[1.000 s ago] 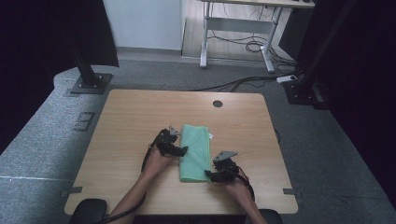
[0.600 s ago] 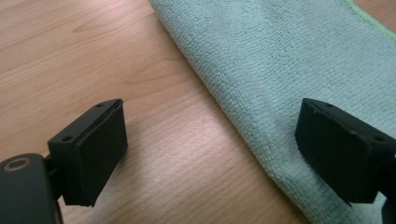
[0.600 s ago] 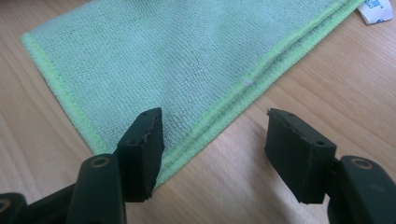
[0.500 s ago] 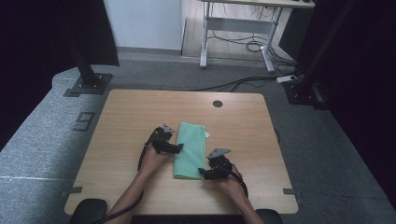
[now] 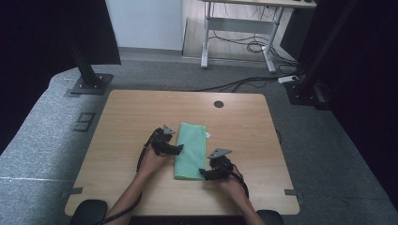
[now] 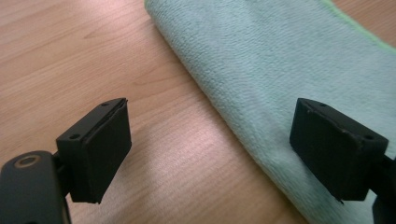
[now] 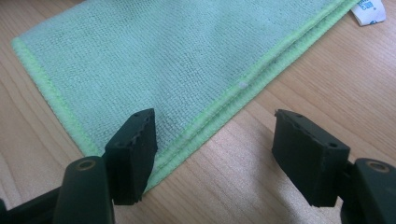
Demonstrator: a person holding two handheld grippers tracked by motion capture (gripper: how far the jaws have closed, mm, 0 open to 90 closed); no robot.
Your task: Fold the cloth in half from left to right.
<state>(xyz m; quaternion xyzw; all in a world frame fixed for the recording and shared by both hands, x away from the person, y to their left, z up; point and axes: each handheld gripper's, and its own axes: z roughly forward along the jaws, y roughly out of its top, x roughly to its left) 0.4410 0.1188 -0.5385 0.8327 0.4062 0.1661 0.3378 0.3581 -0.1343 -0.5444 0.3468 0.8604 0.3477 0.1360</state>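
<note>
**Tongs spread at both long edges of a folded cloth**

Where the person's forearms come in over the near edge of the counter [image 5: 122, 117], each hand holds a set of tongs low over the wood. The right tongs [image 5: 206, 174] sit nearest, at the near right corner of the cloth [image 5: 190, 150]. Their jaws have just been opening and now stand wide and released; in the right gripper view one jaw hangs over the cloth's stitched, lime-green border and the other over bare wood, with the layered edge running between them and nothing pinched.

A little farther off, the left tongs [image 5: 177, 149] point at the cloth's left long side. They too stand released: in the left gripper view one jaw is over the wood, the other over the soft rounded fold of the cloth, and neither pad presses on it.

The cloth itself is pale green, folded into a long strip that lies flat near the middle of the counter, running away from the person, between the two hands. A small white tag [image 7: 369, 11] sticks out at its right edge, toward the far end.

Beyond it, a round hole [image 5: 218, 103] sits near the counter's far edge. Farther still, on the grey floor, cables [image 5: 244, 44] trail under a white-legged desk [image 5: 206, 33].
</note>
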